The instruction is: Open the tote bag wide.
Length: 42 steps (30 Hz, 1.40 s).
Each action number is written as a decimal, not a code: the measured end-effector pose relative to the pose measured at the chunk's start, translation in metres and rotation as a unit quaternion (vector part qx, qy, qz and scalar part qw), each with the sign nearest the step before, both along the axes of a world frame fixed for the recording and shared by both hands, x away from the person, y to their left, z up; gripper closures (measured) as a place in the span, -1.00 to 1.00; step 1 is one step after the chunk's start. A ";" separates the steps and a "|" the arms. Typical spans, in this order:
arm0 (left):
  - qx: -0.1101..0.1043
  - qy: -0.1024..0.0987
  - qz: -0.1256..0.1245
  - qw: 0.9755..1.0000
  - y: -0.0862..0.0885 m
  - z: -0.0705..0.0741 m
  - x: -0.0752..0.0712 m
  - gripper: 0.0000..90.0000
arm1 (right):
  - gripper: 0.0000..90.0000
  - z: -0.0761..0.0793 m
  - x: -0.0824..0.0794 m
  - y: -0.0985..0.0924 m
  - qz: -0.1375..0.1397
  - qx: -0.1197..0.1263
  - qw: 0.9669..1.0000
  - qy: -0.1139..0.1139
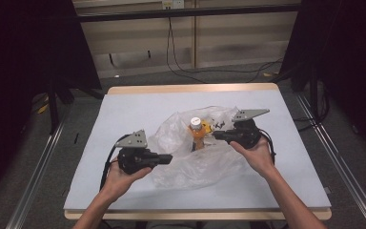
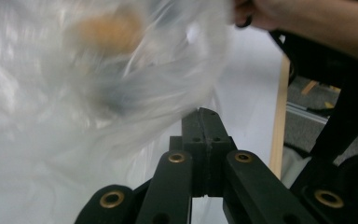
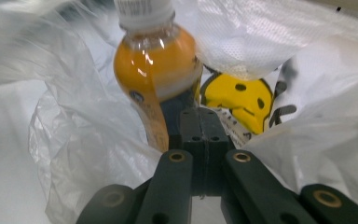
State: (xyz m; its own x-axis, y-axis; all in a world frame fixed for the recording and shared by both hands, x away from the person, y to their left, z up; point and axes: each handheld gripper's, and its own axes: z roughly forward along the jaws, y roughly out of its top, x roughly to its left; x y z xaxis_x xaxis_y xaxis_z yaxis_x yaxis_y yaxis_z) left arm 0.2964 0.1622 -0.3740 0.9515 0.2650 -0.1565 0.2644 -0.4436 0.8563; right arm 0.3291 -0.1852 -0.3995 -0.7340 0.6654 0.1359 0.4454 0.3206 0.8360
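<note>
Left gripper: the black jaws are pressed flat against each other. In the left gripper view thin film of the clear crinkled plastic bag lies right at the jaw tips; whether any film is pinched between them cannot be told. The left hand wraps the gripper body from below, forearm rising from the near edge of the table, gripper held level and pointing across toward the bag's left side. A grey three-cornered plate sits on top of it.

Right gripper: jaws likewise clenched together. In the right gripper view the tips sit among the bag's folds, just in front of the bottle; a pinch on the film cannot be confirmed. The right hand grips the body from behind, forearm angled in from the lower right, gripper pointing left toward the bag's upper right rim.

Between the two grippers, the bag stands gathered up with its mouth open. Inside it stands an orange drink bottle with a white cap, upright. Beside the bottle in the right gripper view is a yellow smiling-face print on a white item.

The bag rests near the middle of the pale grey table top, which has a wooden edge.
</note>
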 end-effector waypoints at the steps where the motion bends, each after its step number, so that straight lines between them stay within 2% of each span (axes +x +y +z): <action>1: -0.006 -0.005 -0.001 1.000 0.000 0.006 0.001 1.00 | 1.00 0.000 0.000 0.000 0.000 0.000 1.000 0.000; 3: -0.019 -0.009 -0.003 1.000 0.001 0.016 0.002 1.00 | 1.00 0.006 0.001 0.000 -0.001 0.003 1.000 -0.007; 4: -0.019 -0.019 0.002 1.000 0.002 0.024 0.004 1.00 | 1.00 0.012 0.000 0.000 0.000 0.007 1.000 -0.012; 5: -0.019 -0.019 0.002 1.000 0.002 0.024 0.004 1.00 | 1.00 0.015 0.000 0.000 0.001 0.006 1.000 -0.015; 7: -0.036 -0.026 0.011 0.999 0.005 0.036 0.011 1.00 | 1.00 0.020 0.001 0.000 0.000 0.004 1.000 -0.017; 9: -0.041 -0.027 0.017 0.999 0.004 0.042 0.021 1.00 | 1.00 0.025 0.003 -0.001 -0.003 0.006 1.000 -0.020; 10: -0.038 -0.028 0.025 0.999 0.002 0.044 0.027 1.00 | 1.00 0.029 0.003 -0.001 -0.004 0.009 1.000 -0.024; 11: -0.038 -0.028 0.025 0.999 0.002 0.044 0.027 1.00 | 1.00 0.032 0.004 -0.001 -0.002 0.012 1.000 -0.027; 12: -0.034 -0.028 0.032 0.998 0.000 0.045 0.034 1.00 | 1.00 0.032 0.004 -0.001 -0.002 0.012 1.000 -0.027; 13: -0.037 -0.025 0.038 0.998 -0.001 0.045 0.043 1.00 | 1.00 0.040 0.004 0.001 -0.001 0.011 0.999 -0.035; 15: -0.021 -0.028 0.066 0.997 -0.004 0.041 0.060 1.00 | 1.00 0.043 0.005 0.001 0.000 0.011 0.999 -0.036; 17: -0.013 -0.008 0.095 0.995 -0.006 0.027 0.080 1.00 | 1.00 0.043 0.006 0.003 -0.003 0.000 0.999 -0.035; 18: 0.013 -0.009 0.114 0.993 -0.009 0.017 0.089 1.00 | 1.00 0.040 0.007 0.002 -0.005 -0.005 0.999 -0.033; 19: 0.036 0.000 0.125 0.992 -0.011 0.006 0.098 1.00 | 1.00 0.035 0.008 0.001 -0.007 -0.004 1.000 -0.026; 21: 0.091 0.010 0.143 0.986 -0.020 -0.022 0.112 1.00 | 1.00 0.024 0.009 -0.001 -0.011 -0.010 1.000 -0.016; 22: 0.106 0.022 0.146 0.983 -0.023 -0.037 0.118 1.00 | 1.00 0.016 0.009 -0.002 -0.009 -0.007 1.000 -0.009; 24: 0.113 0.037 0.148 0.982 -0.026 -0.052 0.122 1.00 | 1.00 0.003 0.008 -0.003 -0.011 -0.013 1.000 0.002; 27: 0.130 0.062 0.133 0.981 -0.029 -0.074 0.124 1.00 | 1.00 -0.015 0.010 -0.006 -0.017 -0.026 0.999 0.020; 29: 0.151 0.062 0.133 0.978 -0.030 -0.082 0.123 1.00 | 1.00 -0.030 0.014 -0.009 -0.025 -0.035 0.998 0.037; 30: 0.171 0.058 0.125 0.976 -0.028 -0.086 0.123 1.00 | 1.00 -0.035 0.016 -0.010 -0.028 -0.035 0.998 0.044; 31: 0.166 0.062 0.138 0.974 -0.028 -0.090 0.121 1.00 | 1.00 -0.043 0.016 -0.011 -0.032 -0.035 0.998 0.052; 32: 0.158 0.071 0.138 0.975 -0.026 -0.093 0.120 1.00 | 1.00 -0.050 0.017 -0.013 -0.031 -0.035 0.997 0.063; 33: 0.167 0.069 0.135 0.974 -0.024 -0.095 0.119 1.00 | 1.00 -0.057 0.016 -0.013 -0.029 -0.041 0.996 0.071; 34: 0.187 0.062 0.119 0.973 -0.022 -0.096 0.119 1.00 | 1.00 -0.065 0.013 -0.013 -0.028 -0.049 0.995 0.079; 35: 0.178 0.063 0.126 0.974 -0.023 -0.099 0.117 1.00 | 1.00 -0.069 0.011 -0.014 -0.024 -0.048 0.995 0.087; 36: 0.184 0.059 0.115 0.974 -0.020 -0.098 0.117 1.00 | 1.00 -0.076 0.009 -0.015 -0.019 -0.056 0.994 0.092; 37: 0.185 0.059 0.118 0.974 -0.019 -0.098 0.116 1.00 | 1.00 -0.080 0.006 -0.014 -0.017 -0.072 0.992 0.099; 39: 0.174 0.064 0.135 0.973 -0.019 -0.099 0.113 1.00 | 1.00 -0.082 0.003 -0.015 -0.008 -0.065 0.992 0.105; 40: 0.191 0.057 0.121 0.972 -0.015 -0.097 0.114 1.00 | 1.00 -0.081 0.000 -0.015 -0.006 -0.076 0.992 0.104; 42: 0.177 0.068 0.131 0.973 -0.010 -0.099 0.112 1.00 | 1.00 -0.081 -0.011 -0.019 0.015 -0.073 0.992 0.102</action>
State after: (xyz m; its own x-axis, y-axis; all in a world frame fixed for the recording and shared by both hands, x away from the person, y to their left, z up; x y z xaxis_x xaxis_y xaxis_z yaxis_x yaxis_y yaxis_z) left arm 0.4085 0.1525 -0.4728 0.8206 0.5563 -0.1310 0.5088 -0.6069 0.6106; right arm 0.3185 -0.2042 -0.4809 -0.7207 0.6675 0.1873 0.5892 0.4473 0.6729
